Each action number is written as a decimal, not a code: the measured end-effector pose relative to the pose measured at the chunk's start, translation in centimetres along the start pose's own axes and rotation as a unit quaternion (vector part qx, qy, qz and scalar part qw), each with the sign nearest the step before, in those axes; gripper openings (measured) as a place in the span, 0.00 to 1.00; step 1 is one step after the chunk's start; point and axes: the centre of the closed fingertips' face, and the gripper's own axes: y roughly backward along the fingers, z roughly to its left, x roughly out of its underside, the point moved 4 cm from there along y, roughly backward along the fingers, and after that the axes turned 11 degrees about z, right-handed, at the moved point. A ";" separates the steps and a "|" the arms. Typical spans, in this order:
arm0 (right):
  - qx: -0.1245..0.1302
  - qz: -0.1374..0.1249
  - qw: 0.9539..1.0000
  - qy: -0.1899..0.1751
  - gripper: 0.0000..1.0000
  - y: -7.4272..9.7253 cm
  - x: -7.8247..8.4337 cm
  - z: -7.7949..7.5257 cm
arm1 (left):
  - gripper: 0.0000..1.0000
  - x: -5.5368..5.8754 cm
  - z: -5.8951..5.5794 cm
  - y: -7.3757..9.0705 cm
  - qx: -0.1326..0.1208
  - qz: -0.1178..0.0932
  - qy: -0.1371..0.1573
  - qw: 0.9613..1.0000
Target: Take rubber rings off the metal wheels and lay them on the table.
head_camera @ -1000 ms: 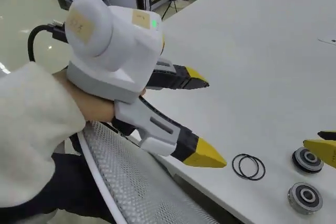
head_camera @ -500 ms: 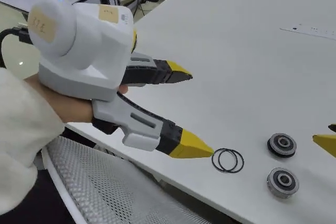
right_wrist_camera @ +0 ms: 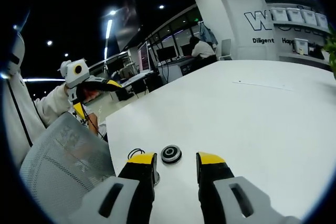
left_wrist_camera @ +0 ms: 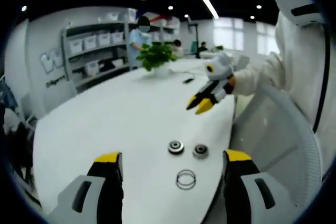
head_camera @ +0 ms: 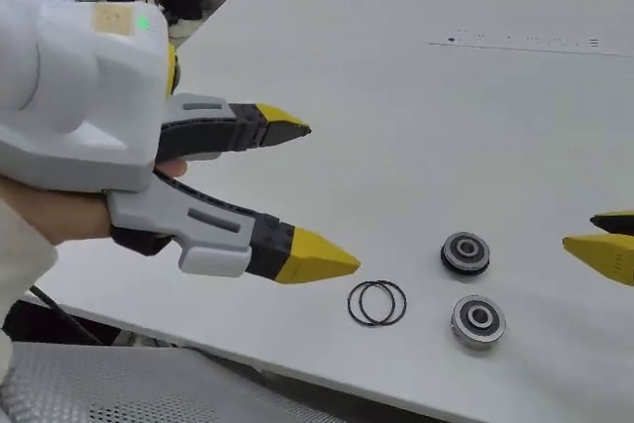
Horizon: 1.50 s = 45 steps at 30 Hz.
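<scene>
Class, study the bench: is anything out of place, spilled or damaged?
Nothing stands out. The two rubber rings lie flat, overlapping, near the table edge; the far wheel and near wheel sit flat beside them.

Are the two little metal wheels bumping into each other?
Apart. The head view shows a strip of bare white table between the far wheel and the near wheel.
</scene>
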 end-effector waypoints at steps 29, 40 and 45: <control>-0.014 0.016 0.999 0.035 0.25 -2.6 -0.8 1.5 | 0.65 -4.6 -0.5 -5.9 0.063 -0.021 -0.087 0.994; -0.031 0.053 0.997 0.046 0.24 -4.7 0.1 1.3 | 0.56 -5.0 1.2 -9.9 0.080 -0.007 -0.081 0.994; -0.040 0.073 0.995 0.053 0.23 -5.8 0.7 1.2 | 0.52 -4.3 1.6 -11.8 0.081 -0.004 -0.074 0.994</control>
